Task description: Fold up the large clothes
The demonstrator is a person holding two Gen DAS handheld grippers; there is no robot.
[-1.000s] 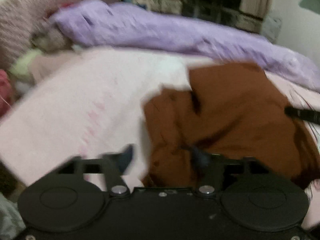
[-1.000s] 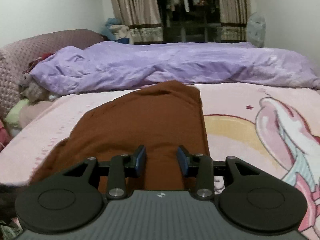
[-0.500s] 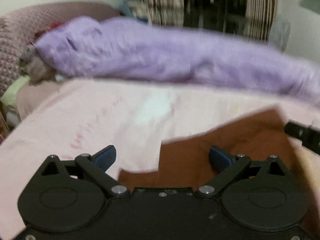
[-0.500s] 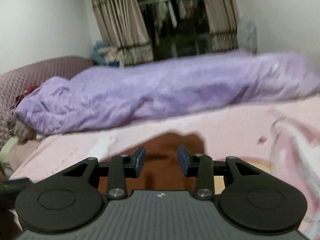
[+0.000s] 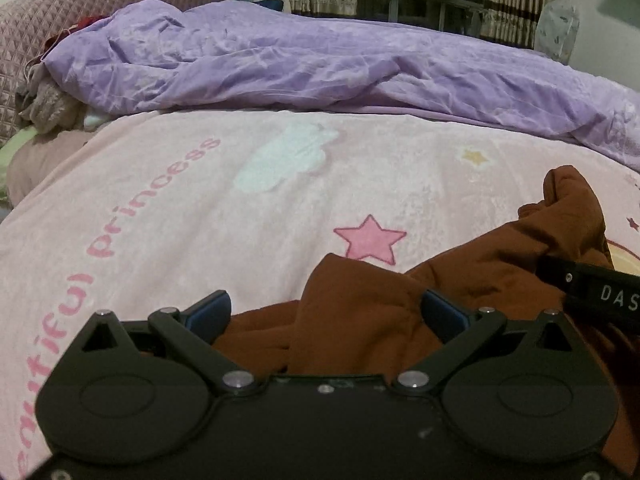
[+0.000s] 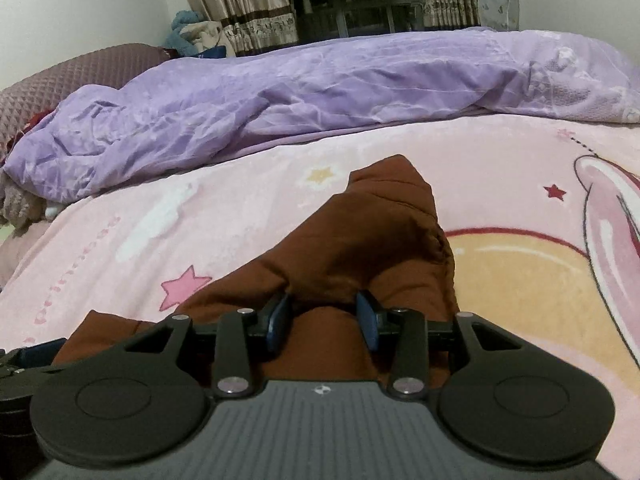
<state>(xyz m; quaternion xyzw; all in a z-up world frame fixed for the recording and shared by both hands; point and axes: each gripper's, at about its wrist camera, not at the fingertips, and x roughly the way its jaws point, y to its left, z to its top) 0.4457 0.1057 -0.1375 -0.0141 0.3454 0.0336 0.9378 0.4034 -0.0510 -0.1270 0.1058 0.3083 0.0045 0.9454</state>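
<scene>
On pink blanket point(image 5: 168, 216), brown garment point(image 6: 360, 240) bunched btwn right tool point(image 6: 323, 322) pads.

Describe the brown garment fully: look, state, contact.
The brown garment is rust-coloured, matte, soft-looking woven cloth, bunched in thick folds, not flat. It lies on the pink blanket, its far end peaking into a raised fold. The right tool has a ridge of it between its pads. The left tool has just opened wide; cloth lies between its fingers, not pressed.
</scene>
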